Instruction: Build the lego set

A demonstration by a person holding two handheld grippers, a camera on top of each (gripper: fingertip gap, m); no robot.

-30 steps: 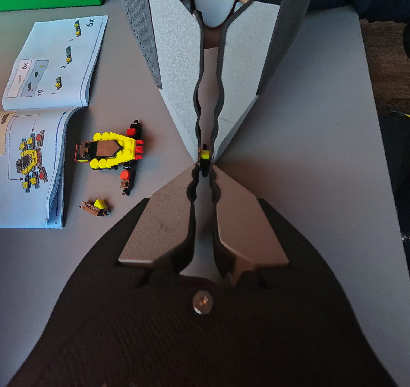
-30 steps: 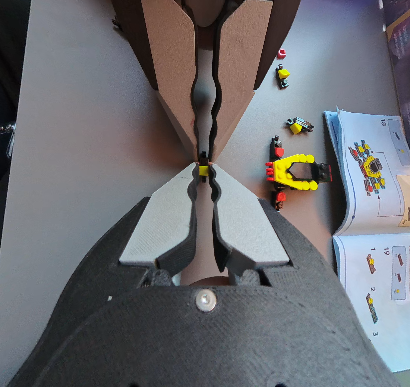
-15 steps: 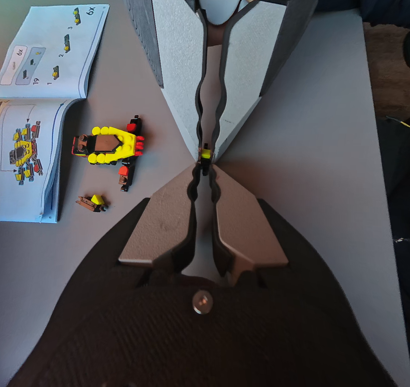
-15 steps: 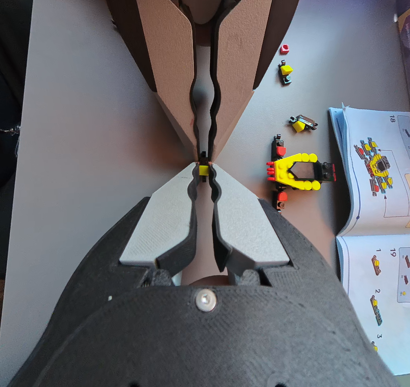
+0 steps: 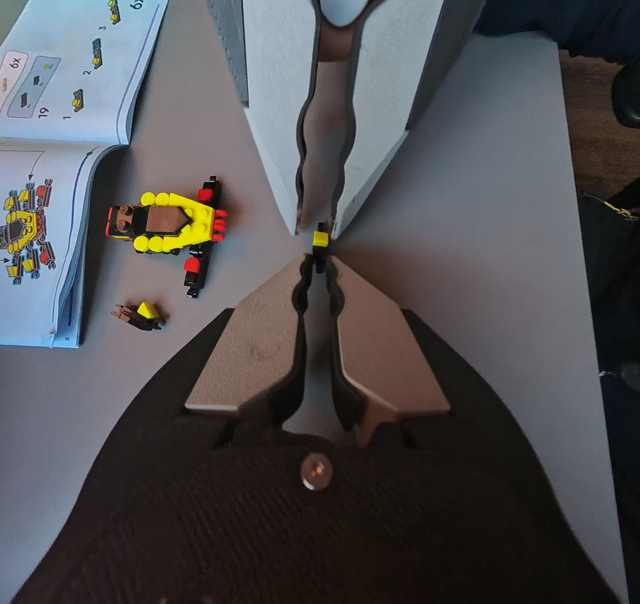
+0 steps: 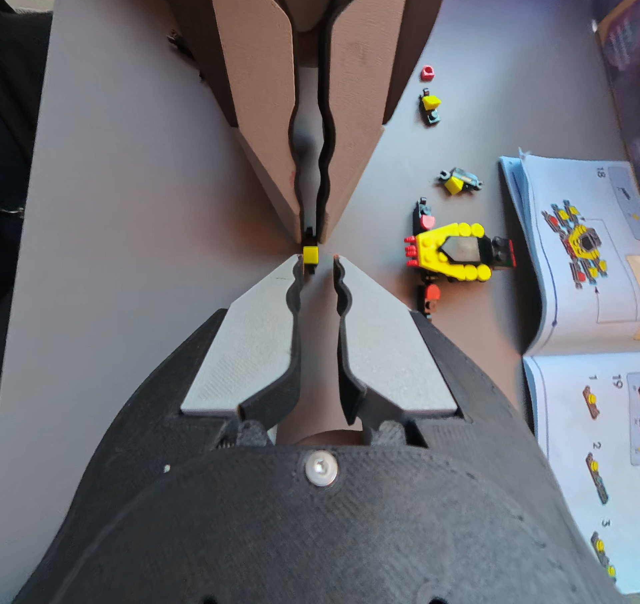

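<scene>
Yellow-topped leg piece (image 5: 319, 241) sits clamped between the brown left fingers (image 5: 304, 282), above the bench (image 5: 450, 275). Grey right fingers (image 6: 294, 275) stand apart beside it. Risk: the thin tip grip could let it twist and drop.

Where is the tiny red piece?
In the right wrist view the tiny red piece lies on the grey table, upper right, just beyond a small yellow-topped piece and right of the far gripper.

Small yellow-and-black piece (image 5: 319, 241) held above the surface, upright. Yellow, black and red model (image 5: 169, 223) lies flat. Yellow-topped sub-assembly (image 5: 140, 315) lies just beside it; another (image 6: 430, 105) and red stud (image 6: 428, 72) farther off.
</scene>
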